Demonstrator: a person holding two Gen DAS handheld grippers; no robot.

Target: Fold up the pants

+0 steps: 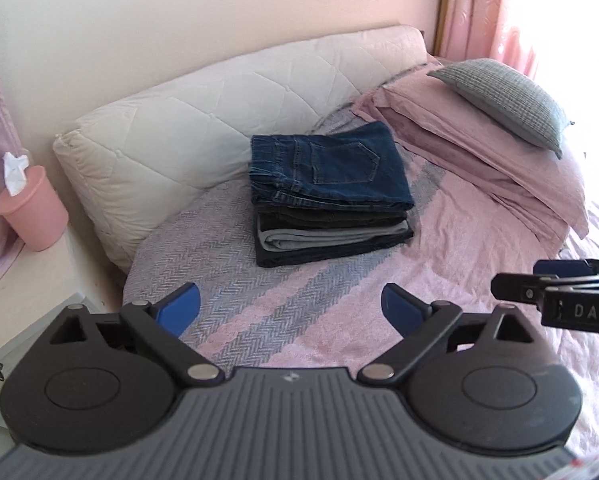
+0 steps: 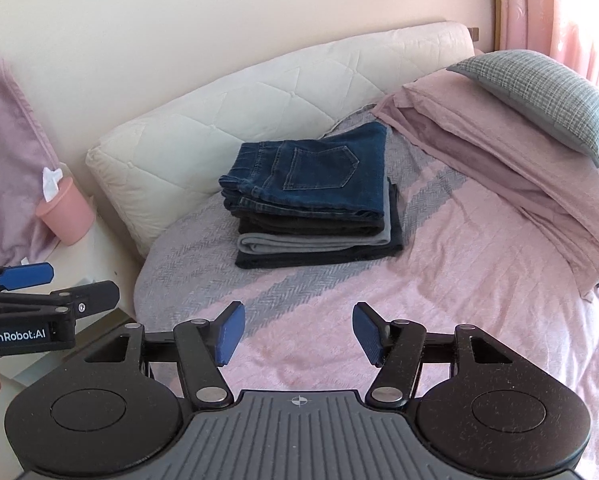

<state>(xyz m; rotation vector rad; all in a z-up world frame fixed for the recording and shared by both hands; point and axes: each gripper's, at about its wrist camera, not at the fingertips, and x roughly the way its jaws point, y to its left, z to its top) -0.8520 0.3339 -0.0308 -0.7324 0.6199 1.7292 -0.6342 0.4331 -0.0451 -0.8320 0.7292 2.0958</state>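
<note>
my left gripper (image 1: 291,308) is nearest, fingers wide apart, nothing in them; right gripper (image 2: 298,332) same, spread and empty, both hanging over the pink bedspread (image 2: 439,300) w/ the other one just off to the side.

pants: a neat stack of folded pants (image 1: 331,196) sits mid-bed, well ahead of me, up near the quilted headboard cushion (image 1: 219,116). top pair is dark blue jeans (image 2: 315,176), back pocket up, w/ grey and black pairs under. i'd guess denim = heavy-ish, stiff at seams, soft elsewhere, not slippery, not fragile. best hold prob the thick waistband edge or a folded side, pinching all layers so it doesn't unfold.

room: lots of flat bedspread btwn me and the stack. pink folded bedding (image 1: 479,156) and a grey pillow (image 1: 503,100) crowd the right; bed edge, nightstand and pink cup (image 1: 33,210) on the left.
</note>
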